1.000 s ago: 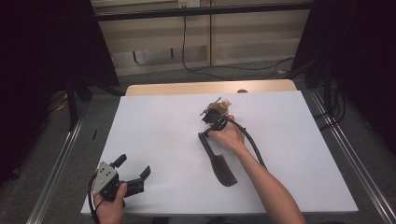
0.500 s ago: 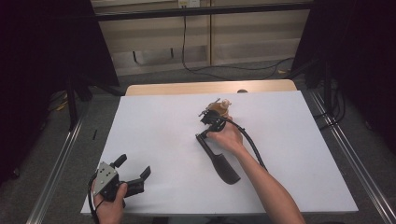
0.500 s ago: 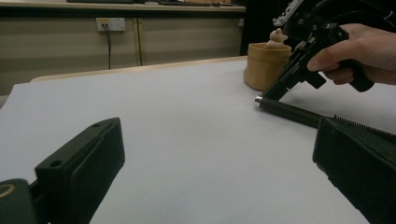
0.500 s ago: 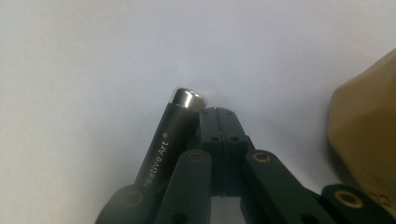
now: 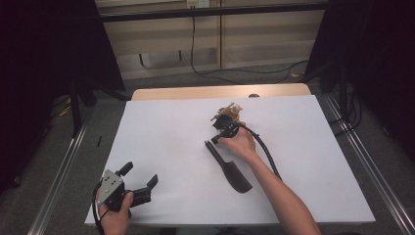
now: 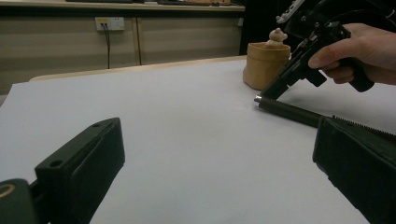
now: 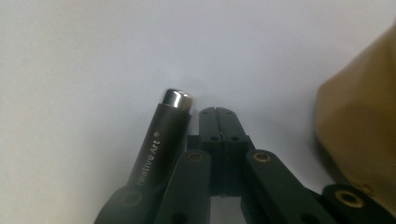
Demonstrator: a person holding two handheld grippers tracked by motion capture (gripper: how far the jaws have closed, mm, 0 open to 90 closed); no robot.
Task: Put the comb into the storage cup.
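item: black brush [image 5: 230, 169], slim handle with a silver end cap, lying flat on the white counter [image 5: 161, 142] near its middle, cap end pointing toward a tan pouch [image 5: 230, 115] at the far side. right hand-held gripper [image 5: 220, 137]: jaws pressed together with nothing between them, tip down on the counter just beside the handle's cap end. left hand-held gripper [image 5: 142, 183]: jaws spread wide, empty, at the near left edge, well apart from the brush.
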